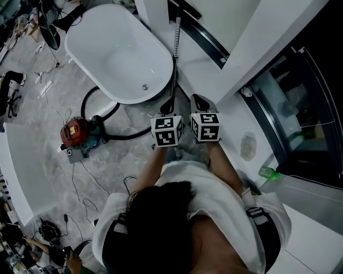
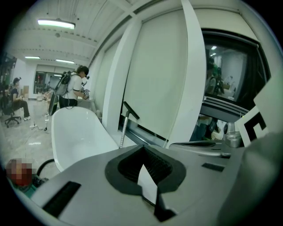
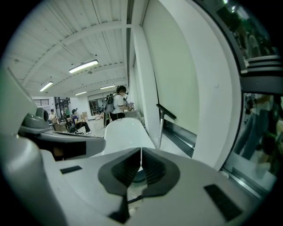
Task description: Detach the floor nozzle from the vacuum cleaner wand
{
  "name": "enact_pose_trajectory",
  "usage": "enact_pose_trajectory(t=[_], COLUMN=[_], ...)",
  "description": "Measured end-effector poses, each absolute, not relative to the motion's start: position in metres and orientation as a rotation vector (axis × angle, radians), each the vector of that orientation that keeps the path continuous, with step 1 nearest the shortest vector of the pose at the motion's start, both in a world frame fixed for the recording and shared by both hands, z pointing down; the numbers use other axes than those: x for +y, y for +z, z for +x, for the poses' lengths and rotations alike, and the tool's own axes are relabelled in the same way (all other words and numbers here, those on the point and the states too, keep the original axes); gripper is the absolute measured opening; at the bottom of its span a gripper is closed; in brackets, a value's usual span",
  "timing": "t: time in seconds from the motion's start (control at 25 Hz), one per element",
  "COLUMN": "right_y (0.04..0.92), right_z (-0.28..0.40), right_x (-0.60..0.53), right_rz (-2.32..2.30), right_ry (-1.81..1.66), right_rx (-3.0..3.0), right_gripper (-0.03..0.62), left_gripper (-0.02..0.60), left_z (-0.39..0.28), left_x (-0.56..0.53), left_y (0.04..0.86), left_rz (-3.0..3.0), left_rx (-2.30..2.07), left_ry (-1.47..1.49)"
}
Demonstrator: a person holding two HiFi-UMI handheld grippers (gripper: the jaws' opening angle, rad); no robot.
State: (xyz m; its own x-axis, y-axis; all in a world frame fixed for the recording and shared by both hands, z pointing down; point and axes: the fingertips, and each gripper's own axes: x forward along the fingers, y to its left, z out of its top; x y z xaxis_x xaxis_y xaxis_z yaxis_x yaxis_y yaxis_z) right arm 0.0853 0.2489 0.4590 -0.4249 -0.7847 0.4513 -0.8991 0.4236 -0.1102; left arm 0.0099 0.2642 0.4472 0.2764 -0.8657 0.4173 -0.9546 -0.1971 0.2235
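The vacuum's chrome wand (image 1: 176, 40) runs between the bathtub and the wall. Its black floor nozzle (image 1: 184, 7) sits at the far end by the wall. Both also show ahead in the left gripper view, the wand (image 2: 123, 131) with the nozzle (image 2: 131, 110), and in the right gripper view, the wand (image 3: 160, 130) with the nozzle (image 3: 166, 111). A black hose (image 1: 118, 136) leads to the red canister (image 1: 73, 132). My left gripper (image 1: 168, 108) (image 2: 142, 151) and right gripper (image 3: 140, 161) (image 1: 201, 101) hang side by side short of the wand, both shut and empty.
A white bathtub (image 1: 86, 32) lies left of the wand. A white wall and dark glass panels (image 1: 300, 101) close off the right side. Thin cables (image 1: 86, 182) trail over the marble floor. A green bottle (image 1: 268, 172) stands at the right. People (image 2: 73, 90) work in the background.
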Motion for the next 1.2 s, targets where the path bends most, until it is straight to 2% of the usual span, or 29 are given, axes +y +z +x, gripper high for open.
enact_pose_trajectory(t=[0.4, 1.2], right_y=[0.462, 0.471], right_z=[0.099, 0.071], right_x=[0.243, 0.204], right_rz=[1.488, 1.5], right_ry=[0.456, 0.444], right_rx=[-2.327, -2.297], right_gripper=[0.017, 0.017], left_gripper=[0.004, 0.005], left_z=[0.019, -0.002], left_x=[0.255, 0.213], left_y=[0.446, 0.465], left_rz=[2.158, 2.172], left_rx=[-1.633, -1.562], left_ry=[0.274, 0.327])
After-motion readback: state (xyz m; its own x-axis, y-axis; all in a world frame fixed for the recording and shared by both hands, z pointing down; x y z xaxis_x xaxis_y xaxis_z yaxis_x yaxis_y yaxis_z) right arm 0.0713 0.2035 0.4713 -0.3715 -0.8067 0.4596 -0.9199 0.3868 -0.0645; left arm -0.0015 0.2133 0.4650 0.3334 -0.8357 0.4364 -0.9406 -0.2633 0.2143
